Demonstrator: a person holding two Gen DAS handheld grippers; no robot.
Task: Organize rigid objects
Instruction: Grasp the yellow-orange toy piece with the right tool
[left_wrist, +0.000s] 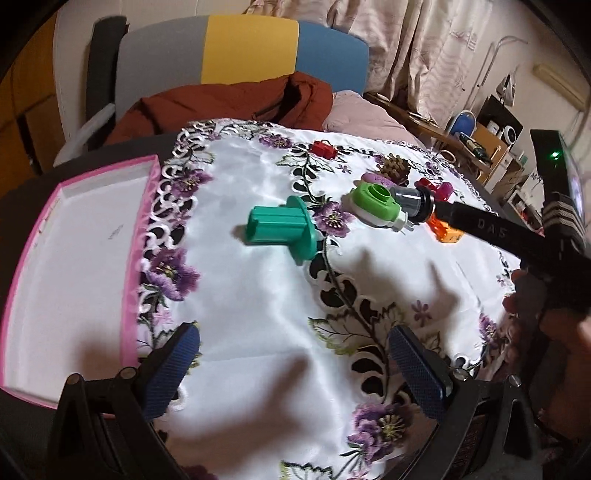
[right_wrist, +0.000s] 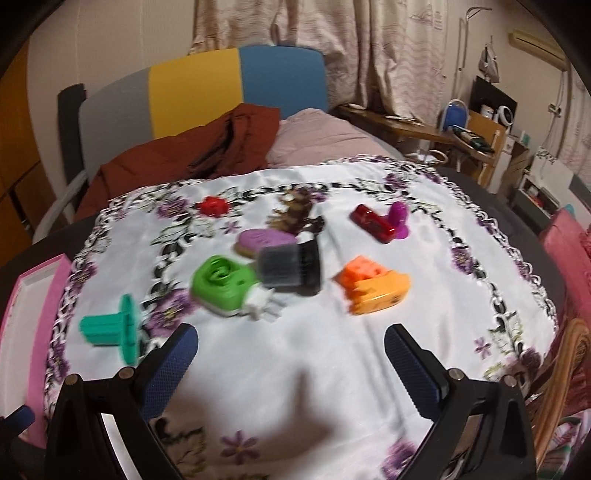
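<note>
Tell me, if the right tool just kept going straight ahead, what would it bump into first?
Probably the dark brush-like piece, straight ahead between the open right tool's fingers, with bare tablecloth before it. The picture is blurred, so depth is uncertain.

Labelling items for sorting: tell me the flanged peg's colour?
Teal green flanged peg; clearest in the left wrist view.

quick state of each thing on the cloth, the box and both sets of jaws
pink box: open, empty
teal piece: lying on its side
green plug-in device: on the cloth, tipped, prongs showing
orange toy: on the cloth, ungripped
left gripper: jaws open, empty
right gripper: jaws open, empty
</note>
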